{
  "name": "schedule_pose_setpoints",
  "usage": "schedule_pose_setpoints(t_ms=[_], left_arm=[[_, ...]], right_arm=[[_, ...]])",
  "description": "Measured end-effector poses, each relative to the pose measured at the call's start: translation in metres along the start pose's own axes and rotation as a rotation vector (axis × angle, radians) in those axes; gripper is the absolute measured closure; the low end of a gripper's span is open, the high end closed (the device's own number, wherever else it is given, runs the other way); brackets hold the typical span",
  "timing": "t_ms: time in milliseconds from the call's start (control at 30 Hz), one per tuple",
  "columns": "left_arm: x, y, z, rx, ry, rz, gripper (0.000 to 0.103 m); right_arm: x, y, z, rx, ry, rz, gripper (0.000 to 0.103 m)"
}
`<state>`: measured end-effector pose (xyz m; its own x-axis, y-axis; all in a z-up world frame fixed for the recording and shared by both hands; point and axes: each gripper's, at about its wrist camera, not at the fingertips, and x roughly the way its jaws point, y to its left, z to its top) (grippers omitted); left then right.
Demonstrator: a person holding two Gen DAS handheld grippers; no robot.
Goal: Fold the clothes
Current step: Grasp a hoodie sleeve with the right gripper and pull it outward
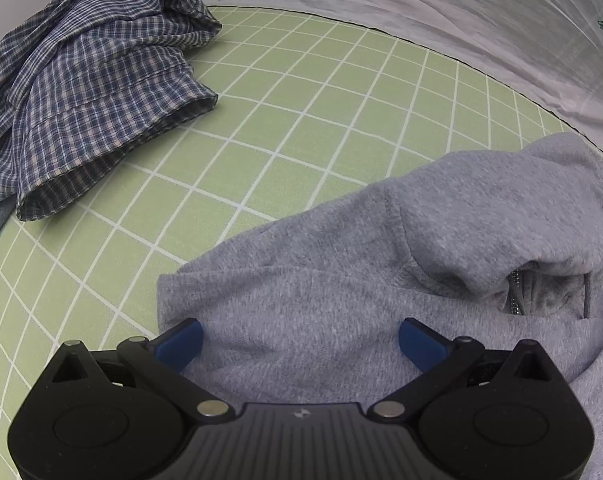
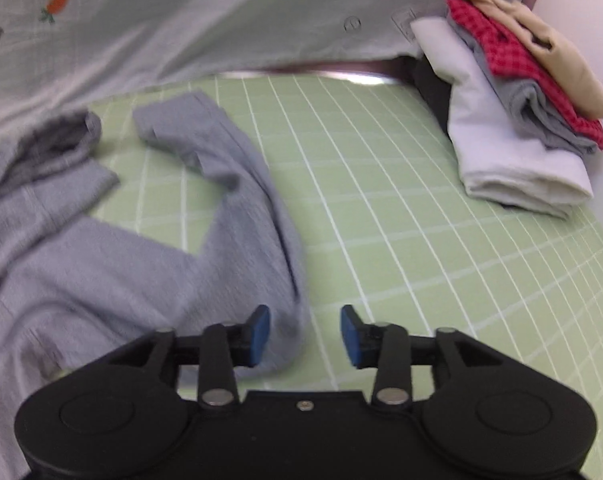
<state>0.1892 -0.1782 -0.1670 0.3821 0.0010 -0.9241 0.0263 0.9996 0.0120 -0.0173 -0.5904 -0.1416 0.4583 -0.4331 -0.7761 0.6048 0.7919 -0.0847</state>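
grey hoodie (image 1: 341, 280) on green mat (image 1: 261, 120), L gripper (image 1: 300, 334) wide apart

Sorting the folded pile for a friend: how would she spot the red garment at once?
Find the green grid mat, then the folded stack at its far right corner. The red garment lies just under the beige top piece; it alone is checked, its neighbours being plain beige, grey and white.
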Motion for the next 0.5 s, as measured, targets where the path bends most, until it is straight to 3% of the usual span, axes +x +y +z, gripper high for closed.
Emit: schedule_pose_setpoints(t_ms=[67, 300, 333, 367, 400, 433, 500], left_arm=[[0.000, 0.000, 0.000, -0.001, 0.000, 0.000, 0.000], [-0.001, 0.000, -0.001, -0.008, -0.007, 0.003, 0.000], [-0.001, 0.000, -0.001, -0.010, -0.008, 0.004, 0.000], [-0.001, 0.000, -0.001, -0.011, -0.009, 0.005, 0.000], [-0.001, 0.000, -0.001, -0.013, -0.009, 0.005, 0.000], [-0.001, 0.000, -0.001, -0.014, -0.009, 0.006, 0.000], [-0.001, 0.000, -0.001, -0.016, -0.009, 0.007, 0.000]], right_arm=[[0.009, 0.009, 0.015, 0.019, -0.032, 0.037, 0.031], [0.064, 0.034, 0.063, -0.012, -0.029, 0.047, 0.030], [0.068, 0.031, 0.064, -0.020, -0.032, 0.036, 0.036], [0.072, 0.027, 0.066, -0.029, -0.036, 0.023, 0.060], [0.075, 0.021, 0.065, -0.044, -0.037, 0.002, 0.074], [0.075, 0.011, 0.063, -0.043, -0.039, -0.038, 0.083], [0.074, -0.011, 0.059, -0.034, -0.044, -0.122, 0.085]])
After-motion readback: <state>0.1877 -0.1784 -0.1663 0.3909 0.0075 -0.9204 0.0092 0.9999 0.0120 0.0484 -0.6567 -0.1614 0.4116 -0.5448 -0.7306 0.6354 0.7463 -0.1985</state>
